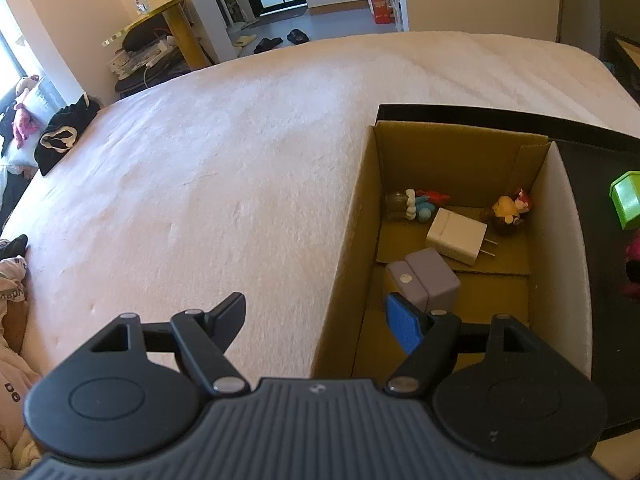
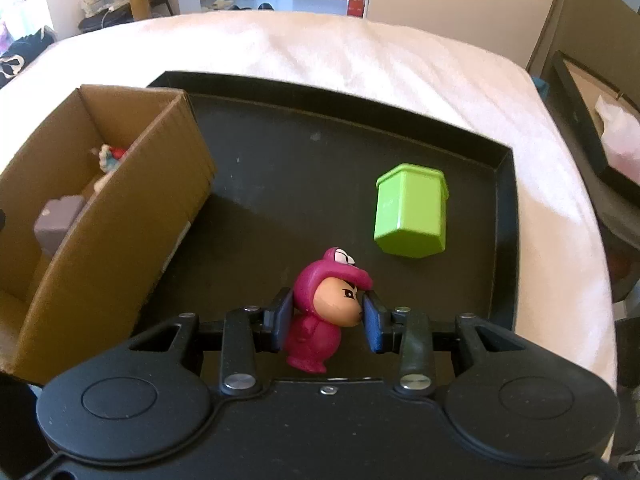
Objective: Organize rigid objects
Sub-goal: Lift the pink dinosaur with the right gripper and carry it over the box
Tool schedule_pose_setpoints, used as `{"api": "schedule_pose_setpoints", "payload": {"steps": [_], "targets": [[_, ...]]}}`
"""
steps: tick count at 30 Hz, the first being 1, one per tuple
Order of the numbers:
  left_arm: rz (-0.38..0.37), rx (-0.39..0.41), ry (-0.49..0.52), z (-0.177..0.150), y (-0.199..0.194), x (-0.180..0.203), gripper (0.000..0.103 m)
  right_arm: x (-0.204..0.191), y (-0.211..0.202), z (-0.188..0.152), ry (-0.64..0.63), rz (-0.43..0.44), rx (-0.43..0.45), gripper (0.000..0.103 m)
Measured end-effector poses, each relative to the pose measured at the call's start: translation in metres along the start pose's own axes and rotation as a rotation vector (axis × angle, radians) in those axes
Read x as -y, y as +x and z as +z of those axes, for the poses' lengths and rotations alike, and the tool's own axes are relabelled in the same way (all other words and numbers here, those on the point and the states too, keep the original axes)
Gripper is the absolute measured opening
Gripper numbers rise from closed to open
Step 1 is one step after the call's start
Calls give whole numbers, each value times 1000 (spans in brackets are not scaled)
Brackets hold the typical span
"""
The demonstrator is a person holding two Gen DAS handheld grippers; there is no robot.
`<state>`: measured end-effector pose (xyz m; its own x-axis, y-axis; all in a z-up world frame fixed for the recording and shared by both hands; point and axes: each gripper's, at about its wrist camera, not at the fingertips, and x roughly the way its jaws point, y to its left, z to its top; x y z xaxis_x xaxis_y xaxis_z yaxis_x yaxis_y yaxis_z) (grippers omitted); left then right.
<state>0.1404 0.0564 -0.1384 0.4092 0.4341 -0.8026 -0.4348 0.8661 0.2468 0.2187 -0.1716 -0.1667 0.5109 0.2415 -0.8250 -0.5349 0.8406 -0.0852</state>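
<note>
Right wrist view has my right gripper (image 2: 326,316) clamped on the pink figurine (image 2: 320,316), which stands on the black tray (image 2: 505,216) near the green container (image 2: 410,212). Pads sit across its round head, hard smooth plastic, light but probably slippery, so I'd rather grab lower on the body. Left gripper (image 1: 320,316) hangs spread wide and empty beside the cardboard box (image 1: 348,240).

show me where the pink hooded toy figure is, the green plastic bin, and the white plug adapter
Pink hooded toy figure (image 2: 320,320), right wrist view, on its body.
Green plastic bin (image 2: 410,214), right wrist view, on its side wall.
White plug adapter (image 1: 456,240), left wrist view, on its top face.
</note>
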Motion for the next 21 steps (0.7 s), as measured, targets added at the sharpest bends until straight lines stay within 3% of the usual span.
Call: {"api": "schedule_pose_setpoints", "payload": {"steps": [21], "targets": [[-80,11,-59,-1,0,-14,75,-15,-43,40,-49,-36,111,37]]}}
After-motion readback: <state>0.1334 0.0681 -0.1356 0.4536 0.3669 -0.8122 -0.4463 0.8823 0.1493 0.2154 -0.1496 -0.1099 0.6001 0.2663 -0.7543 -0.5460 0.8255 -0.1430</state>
